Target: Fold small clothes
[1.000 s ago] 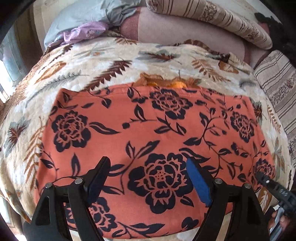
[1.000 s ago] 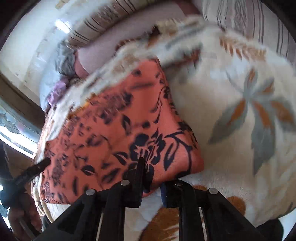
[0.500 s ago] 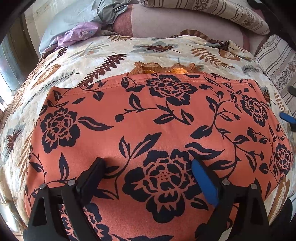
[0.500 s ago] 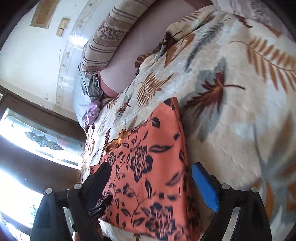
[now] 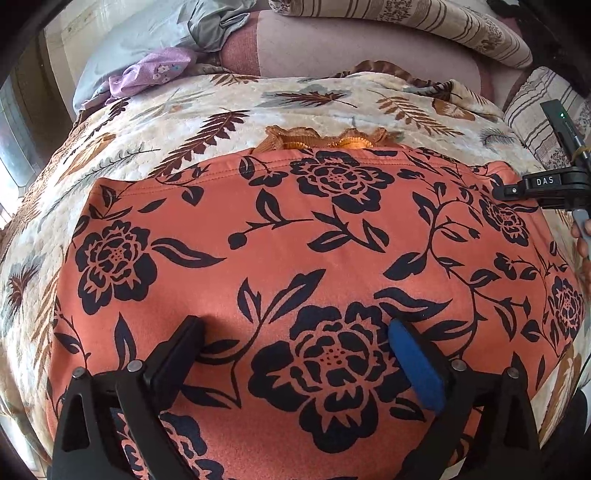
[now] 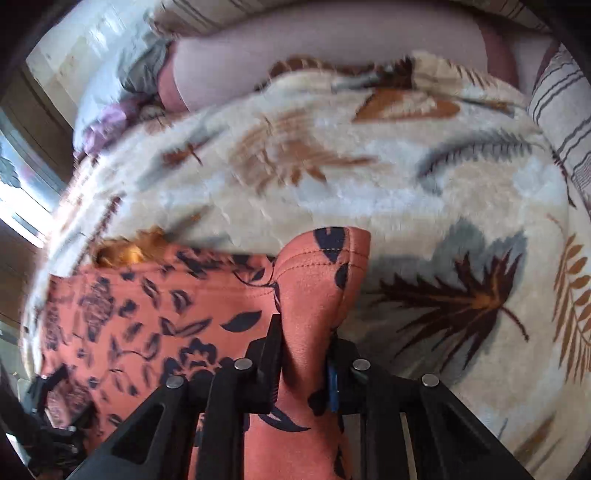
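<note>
Garment: an orange cloth [image 5: 295, 251] printed with black flowers is spread flat on the leaf-patterned blanket [image 5: 229, 110]; a gathered orange frill [image 5: 325, 138] is seen at its far hem.
Left gripper [image 5: 295, 354]: held above the near part of the cloth, jaws spread wide after just opening further; nothing is gripped between them.
Right gripper [image 6: 304, 354]: its jaws have just been closing and are clamped on the far right corner of the cloth, which is raised into a fold.
Backdrop: a striped bolster [image 5: 406, 22] and a lilac rag [image 5: 155, 70] are noted beyond the blanket.
</note>
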The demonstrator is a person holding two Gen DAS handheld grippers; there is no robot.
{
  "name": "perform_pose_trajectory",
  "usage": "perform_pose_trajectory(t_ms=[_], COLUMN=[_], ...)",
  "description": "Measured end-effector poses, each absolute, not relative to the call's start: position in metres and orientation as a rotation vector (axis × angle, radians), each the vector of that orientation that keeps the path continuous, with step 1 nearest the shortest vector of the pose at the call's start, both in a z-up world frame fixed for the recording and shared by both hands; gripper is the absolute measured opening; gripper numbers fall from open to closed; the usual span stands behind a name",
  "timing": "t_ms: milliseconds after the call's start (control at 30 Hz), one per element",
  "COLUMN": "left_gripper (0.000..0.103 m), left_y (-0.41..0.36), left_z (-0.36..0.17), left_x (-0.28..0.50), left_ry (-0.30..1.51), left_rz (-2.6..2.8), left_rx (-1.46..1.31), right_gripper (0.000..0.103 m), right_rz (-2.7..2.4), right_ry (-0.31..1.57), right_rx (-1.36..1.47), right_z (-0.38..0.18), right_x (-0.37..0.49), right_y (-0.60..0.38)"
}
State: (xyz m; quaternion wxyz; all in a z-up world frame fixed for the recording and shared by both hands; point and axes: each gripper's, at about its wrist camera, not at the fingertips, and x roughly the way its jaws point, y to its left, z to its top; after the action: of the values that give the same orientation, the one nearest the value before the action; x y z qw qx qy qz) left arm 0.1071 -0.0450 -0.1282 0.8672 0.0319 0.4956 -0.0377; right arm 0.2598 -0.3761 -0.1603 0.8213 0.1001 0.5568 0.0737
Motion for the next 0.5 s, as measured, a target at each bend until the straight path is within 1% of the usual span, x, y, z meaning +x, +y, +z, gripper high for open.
perform_pose_trajectory(t_ms=[67, 100, 133, 233, 300, 333, 367, 400, 433, 500], left_gripper=[0.099, 0.099, 0.099, 0.099, 0.099, 0.098, 0.073, 0.036, 0.036, 0.032], left_y=[-0.036, -0.026, -0.013, 0.038, 0.080, 0.102, 0.119, 0.132, 0.143, 0.155], left_z=[-0.117, -0.108, -0.098, -0.077, -0.079, -0.087, -0.101, -0.120, -0.126, -0.122], left_x=[0.107, 0.102, 0.096, 0.077, 0.066, 0.061, 0.059, 0.057, 0.050, 0.042], left_ry=[1.048, 1.015, 0.974, 0.911, 0.931, 0.974, 1.038, 1.129, 1.108, 1.102], left_rz=[-0.096, -0.086, -0.071, 0.022, 0.116, 0.137, 0.152, 0.149, 0.094, 0.052], left_rx=[0.042, 0.011, -0.022, -0.075, -0.152, -0.217, -0.260, -0.288, -0.351, -0.411], right_gripper=[0.058, 0.081, 0.084, 0.084, 0.084, 0.084, 0.084, 0.084, 0.084, 0.085], right_rz=[0.128, 0.124, 0.119, 0.124, 0.182, 0.218, 0.257, 0.296, 0.337, 0.408], right_ry=[1.155, 1.122, 1.083, 0.988, 0.951, 0.945, 0.941, 0.941, 0.951, 1.017], right_rx=[0.298, 0.313, 0.306, 0.351, 0.418, 0.442, 0.465, 0.490, 0.515, 0.538], right_z=[-0.149, -0.139, -0.127, -0.095, -0.078, -0.075, -0.074, -0.077, -0.082, -0.103], right_x=[0.254, 0.248, 0.240, 0.208, 0.187, 0.177, 0.166, 0.155, 0.144, 0.127], right_y=[-0.385, -0.386, -0.386, -0.386, -0.377, -0.369, -0.361, -0.351, -0.340, -0.314])
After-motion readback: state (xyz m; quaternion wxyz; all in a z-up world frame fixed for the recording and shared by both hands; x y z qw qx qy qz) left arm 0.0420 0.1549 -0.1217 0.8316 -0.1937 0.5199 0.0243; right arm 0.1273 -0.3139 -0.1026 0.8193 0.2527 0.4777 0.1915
